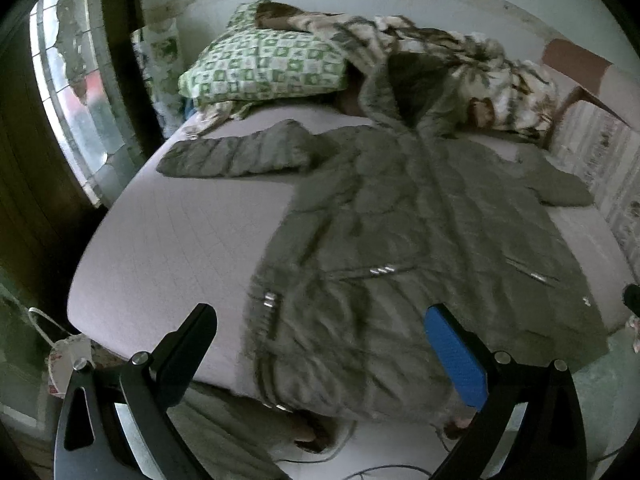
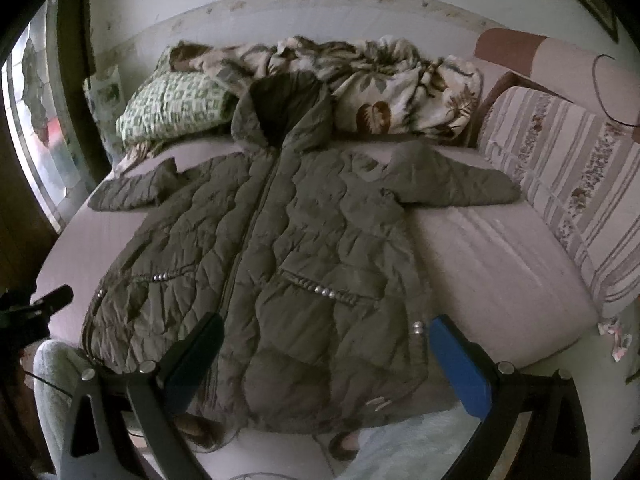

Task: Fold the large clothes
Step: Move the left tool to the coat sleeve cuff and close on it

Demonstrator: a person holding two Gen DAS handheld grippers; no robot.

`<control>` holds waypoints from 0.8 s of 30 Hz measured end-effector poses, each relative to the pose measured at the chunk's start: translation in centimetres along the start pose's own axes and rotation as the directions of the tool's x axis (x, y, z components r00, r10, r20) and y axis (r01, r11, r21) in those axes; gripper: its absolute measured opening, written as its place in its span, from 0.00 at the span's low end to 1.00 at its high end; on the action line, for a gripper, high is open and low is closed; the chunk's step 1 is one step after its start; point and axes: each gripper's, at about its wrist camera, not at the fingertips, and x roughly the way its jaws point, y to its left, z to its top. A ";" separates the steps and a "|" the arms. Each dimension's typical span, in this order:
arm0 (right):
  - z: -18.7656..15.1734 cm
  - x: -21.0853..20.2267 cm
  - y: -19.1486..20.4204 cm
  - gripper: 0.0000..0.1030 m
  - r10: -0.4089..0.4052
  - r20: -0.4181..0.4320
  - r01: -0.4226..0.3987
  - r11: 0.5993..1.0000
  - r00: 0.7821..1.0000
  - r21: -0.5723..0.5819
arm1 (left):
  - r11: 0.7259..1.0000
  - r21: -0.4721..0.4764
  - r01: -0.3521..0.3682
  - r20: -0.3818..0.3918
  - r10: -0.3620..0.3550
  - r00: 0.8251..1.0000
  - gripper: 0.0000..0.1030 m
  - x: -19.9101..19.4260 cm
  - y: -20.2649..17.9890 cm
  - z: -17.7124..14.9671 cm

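An olive quilted hooded coat [image 1: 400,216] lies flat, front up and zipped, on a bed with a pale pink sheet [image 1: 168,248]. Both sleeves spread outward and the hem hangs over the near bed edge. It also shows in the right wrist view [image 2: 288,240]. My left gripper [image 1: 320,320] is open and empty, above the coat's lower left hem. My right gripper [image 2: 326,336] is open and empty, above the coat's lower right hem. The left gripper's tip [image 2: 52,298] shows at the left edge of the right wrist view.
A green checked pillow [image 1: 264,68] and a crumpled floral blanket [image 2: 384,80] lie at the head of the bed, touching the hood. A striped sofa [image 2: 568,176] borders the bed's right side. A window [image 1: 76,104] is at left. Feet and a cable show on the floor below.
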 end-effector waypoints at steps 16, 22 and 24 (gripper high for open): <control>6.0 7.3 6.9 1.00 0.079 -0.047 -0.085 0.986 0.996 -0.146 | 0.967 -0.223 -0.120 -0.118 0.095 0.988 1.00 10.2 15.2 5.9; 8.9 11.3 11.2 1.00 0.117 -0.068 -0.128 0.969 0.991 -0.209 | 0.955 -0.252 -0.158 -0.200 0.108 0.974 0.94 16.1 20.4 10.1; 9.7 12.7 12.6 1.00 0.126 -0.072 -0.139 0.964 0.989 -0.227 | 0.951 -0.255 -0.178 -0.210 0.126 0.970 0.88 18.1 21.8 11.7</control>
